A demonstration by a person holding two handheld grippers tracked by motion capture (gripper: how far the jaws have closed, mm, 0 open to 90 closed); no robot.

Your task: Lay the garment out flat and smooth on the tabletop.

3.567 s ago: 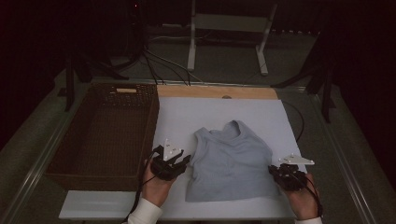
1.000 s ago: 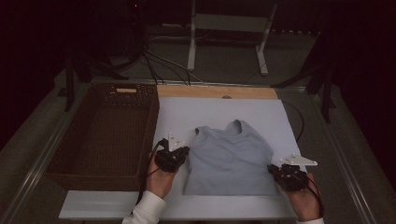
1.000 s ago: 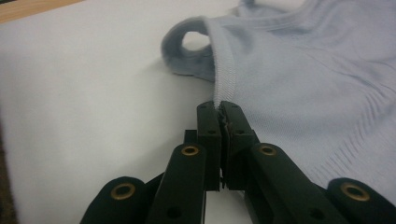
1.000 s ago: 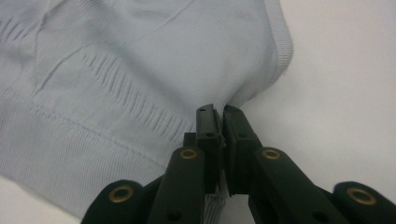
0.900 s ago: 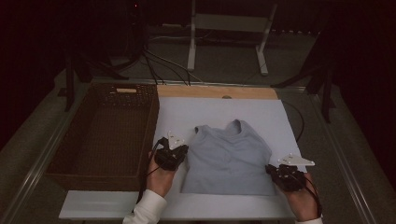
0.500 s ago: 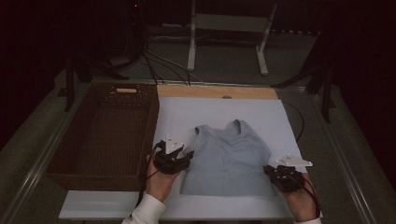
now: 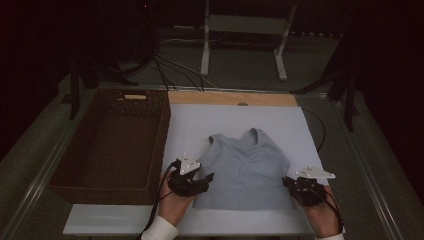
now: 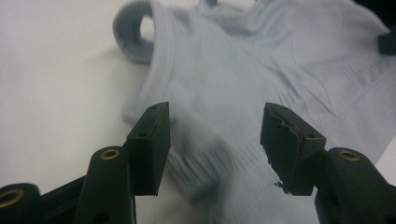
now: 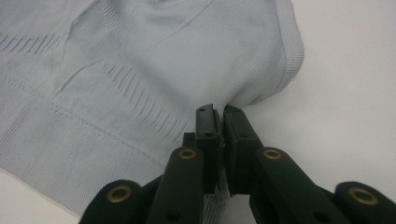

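Left gripper [image 7: 199, 181] at the near-left hem corner of the light blue sleeveless top [image 7: 245, 170]. Jaws spread and have just been opening; in the left gripper view [image 8: 212, 140] the top's ribbed edge lies between and under them, pads not pressing on it. Released, not gripped.

Right gripper [image 7: 295, 186] at the near-right hem corner, jaws pressed together, pinching the top's edge; the right gripper view [image 9: 218, 122] shows fabric bunched into the closed tips, the hem pulled up into a small fold there.

Top lies flat, front up, on the white desk [image 7: 235, 120], roughly centred, hem toward the person, neck and straps toward the far side. Left strap curls into a loop [image 8: 133, 32] in the left gripper view.

Brown wicker basket [image 7: 112, 145] just left of the white surface, near the left gripper, apart from the top.

Farther back: wooden strip [image 7: 232, 98] along the desk's far edge, then cables [image 7: 165, 65] and a white stand [image 7: 245, 30] on the floor beyond.
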